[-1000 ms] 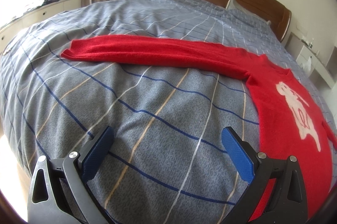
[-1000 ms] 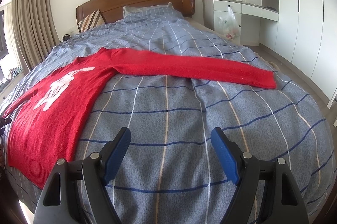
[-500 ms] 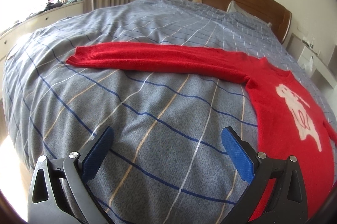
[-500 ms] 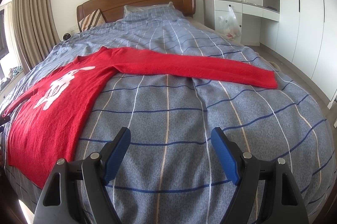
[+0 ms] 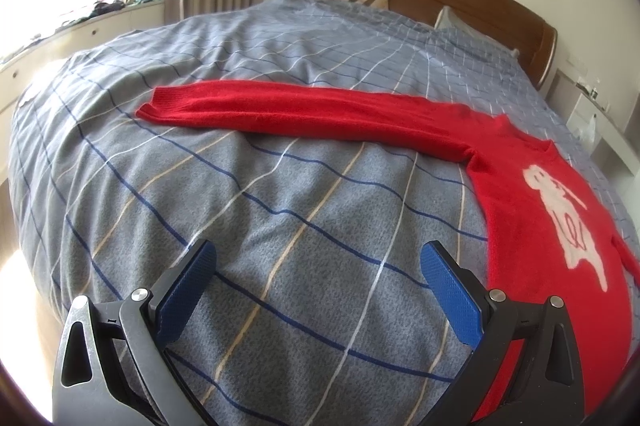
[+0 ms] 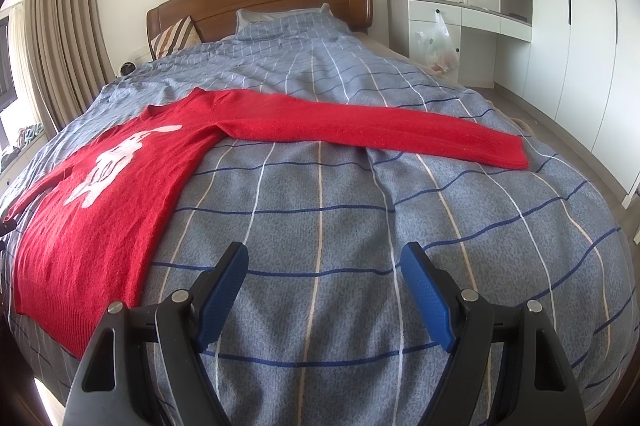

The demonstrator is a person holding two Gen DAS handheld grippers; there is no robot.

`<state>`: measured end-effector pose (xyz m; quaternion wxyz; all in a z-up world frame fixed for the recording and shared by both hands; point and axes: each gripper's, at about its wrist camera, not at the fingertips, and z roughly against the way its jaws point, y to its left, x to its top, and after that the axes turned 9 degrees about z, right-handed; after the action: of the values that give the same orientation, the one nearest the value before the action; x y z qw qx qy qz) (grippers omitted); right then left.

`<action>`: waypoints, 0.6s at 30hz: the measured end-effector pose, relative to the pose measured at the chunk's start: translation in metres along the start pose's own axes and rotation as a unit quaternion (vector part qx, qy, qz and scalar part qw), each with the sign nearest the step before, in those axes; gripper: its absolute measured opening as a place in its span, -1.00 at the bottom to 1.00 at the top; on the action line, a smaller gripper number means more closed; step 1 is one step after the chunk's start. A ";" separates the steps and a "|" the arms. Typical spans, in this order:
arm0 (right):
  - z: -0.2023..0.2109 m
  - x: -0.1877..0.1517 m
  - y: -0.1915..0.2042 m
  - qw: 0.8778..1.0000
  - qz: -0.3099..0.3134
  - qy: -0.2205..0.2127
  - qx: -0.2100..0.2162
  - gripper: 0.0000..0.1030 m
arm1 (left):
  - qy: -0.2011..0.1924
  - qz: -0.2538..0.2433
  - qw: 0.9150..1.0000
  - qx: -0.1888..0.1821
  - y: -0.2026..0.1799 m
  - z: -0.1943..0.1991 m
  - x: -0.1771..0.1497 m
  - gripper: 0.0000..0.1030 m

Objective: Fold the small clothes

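Note:
A red sweater (image 5: 532, 234) with a white animal print lies flat, front up, on the bed. In the left wrist view its sleeve (image 5: 304, 113) stretches out to the left, cuff (image 5: 160, 101) at the far end. In the right wrist view the sweater body (image 6: 108, 193) is at the left and its other sleeve (image 6: 380, 133) stretches right. My left gripper (image 5: 316, 266) is open and empty above the bedspread, short of the sleeve. My right gripper (image 6: 324, 266) is open and empty, near the sweater's side edge.
The bed has a grey-blue checked bedspread (image 5: 260, 209), a wooden headboard (image 6: 260, 1) and pillows (image 6: 280, 17). A window ledge with clutter (image 5: 100, 13) and curtains are on the left. A white desk with a hanging plastic bag (image 6: 436, 45) and wardrobes stand on the right.
The left gripper's view has shifted, so the left sleeve sits lower and further right in the frame. The right gripper has barely moved. Both stay open.

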<state>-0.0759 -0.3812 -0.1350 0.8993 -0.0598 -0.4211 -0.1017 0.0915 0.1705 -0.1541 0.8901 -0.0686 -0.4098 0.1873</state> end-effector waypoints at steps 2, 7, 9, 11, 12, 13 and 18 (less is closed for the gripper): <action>0.000 0.000 0.000 1.000 0.000 -0.001 0.000 0.51 | -0.003 0.001 1.000 0.004 0.001 0.001 0.000 0.99; 0.000 0.000 0.000 1.000 0.000 -0.001 0.000 0.51 | -0.019 0.004 1.000 0.020 0.003 0.007 -0.001 0.99; 0.000 -0.001 -0.001 1.000 0.000 -0.001 0.000 0.51 | -0.021 0.004 1.000 0.021 0.003 0.009 -0.001 0.99; 0.000 0.000 0.000 1.000 0.000 -0.001 0.001 0.51 | -0.022 0.002 1.000 0.020 0.003 0.011 -0.002 0.99; 0.000 -0.001 -0.001 1.000 0.000 -0.001 0.001 0.51 | -0.023 0.001 1.000 0.021 0.002 0.011 -0.003 0.99; 0.000 -0.001 -0.001 1.000 0.001 -0.001 0.001 0.51 | -0.022 -0.001 1.000 0.021 0.002 0.010 -0.003 0.99; 0.000 0.000 -0.001 1.000 0.002 -0.002 0.002 0.51 | -0.021 -0.001 0.999 0.026 0.001 0.009 -0.004 0.99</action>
<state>-0.0765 -0.3818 -0.1348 0.8989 -0.0594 -0.4227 -0.0991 0.0816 0.1696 -0.1512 0.8830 -0.0416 -0.4234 0.1983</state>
